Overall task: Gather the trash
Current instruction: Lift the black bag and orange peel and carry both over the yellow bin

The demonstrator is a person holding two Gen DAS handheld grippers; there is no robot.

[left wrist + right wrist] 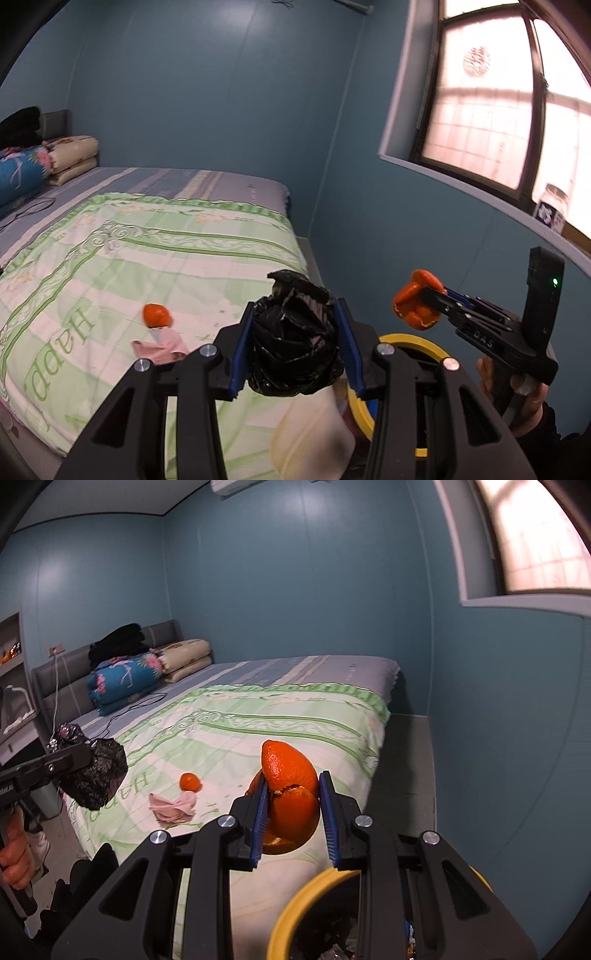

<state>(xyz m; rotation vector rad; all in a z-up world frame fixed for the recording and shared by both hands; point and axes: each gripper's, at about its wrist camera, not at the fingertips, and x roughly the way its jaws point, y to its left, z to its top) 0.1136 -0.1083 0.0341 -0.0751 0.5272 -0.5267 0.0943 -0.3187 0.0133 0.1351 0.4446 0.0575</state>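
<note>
**Two grippers hold trash above a bed**

A blue-walled bedroom with a bed (110,258) under a green patterned cover. The left gripper (295,343) clamps a crumpled black bag (291,350) between its fingers. The right gripper (291,812) pinches orange peel (291,794). Beyond both sets of fingers, an orange (190,782) lies beside a pink tissue (173,806). Below the fingers sits a yellow-rimmed bin (295,904).

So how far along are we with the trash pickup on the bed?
Midway. In hand: the left tool is shut on a crumpled black bag, and the right tool is shut on orange peel; neither is dropped yet into the yellow-rimmed bin below, which already seems to hold some scraps. Left on the bedspread: a small orange piece and a pink tissue.
</note>
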